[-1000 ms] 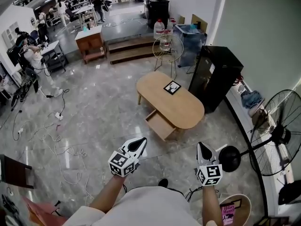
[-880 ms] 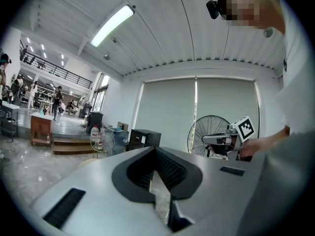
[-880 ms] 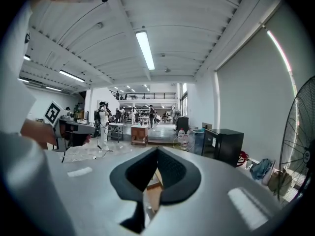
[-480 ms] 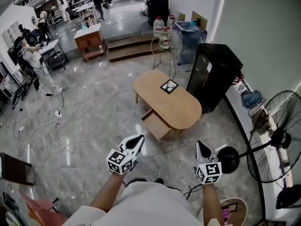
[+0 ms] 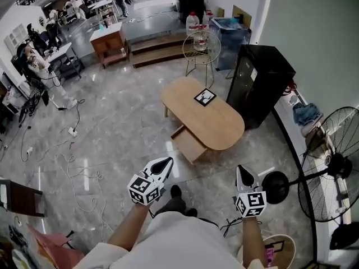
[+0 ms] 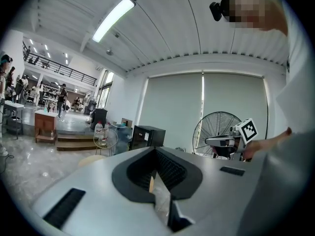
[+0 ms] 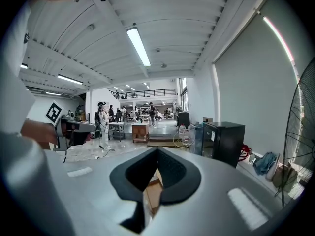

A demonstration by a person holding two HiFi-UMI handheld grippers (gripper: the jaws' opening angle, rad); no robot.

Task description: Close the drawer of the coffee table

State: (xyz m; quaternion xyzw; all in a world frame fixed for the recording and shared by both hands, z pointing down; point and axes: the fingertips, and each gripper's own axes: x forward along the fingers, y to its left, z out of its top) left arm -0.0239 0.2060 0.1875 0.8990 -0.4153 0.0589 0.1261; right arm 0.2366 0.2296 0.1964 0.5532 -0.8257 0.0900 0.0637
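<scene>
Head view now catches a dark shoe (image 5: 175,192) further out ahead of the person's body than a second ago. The walk toward the oval light-wood coffee table (image 5: 216,122) is under way. Its wooden drawer (image 5: 188,144), at frame centre, is still pulled out and well apart from both tools. Low in the frame, the left gripper (image 5: 164,163) and right gripper (image 5: 243,174) have their jaws closed on nothing. Only the right gripper view shows wood through the slit between its jaws. The left gripper view faces a black standing fan (image 6: 220,132) instead.

Head cam looked steeply down on the coffee table (image 5: 210,119), gripper cams roughly level, all sharing the far black cabinet (image 5: 263,77).
</scene>
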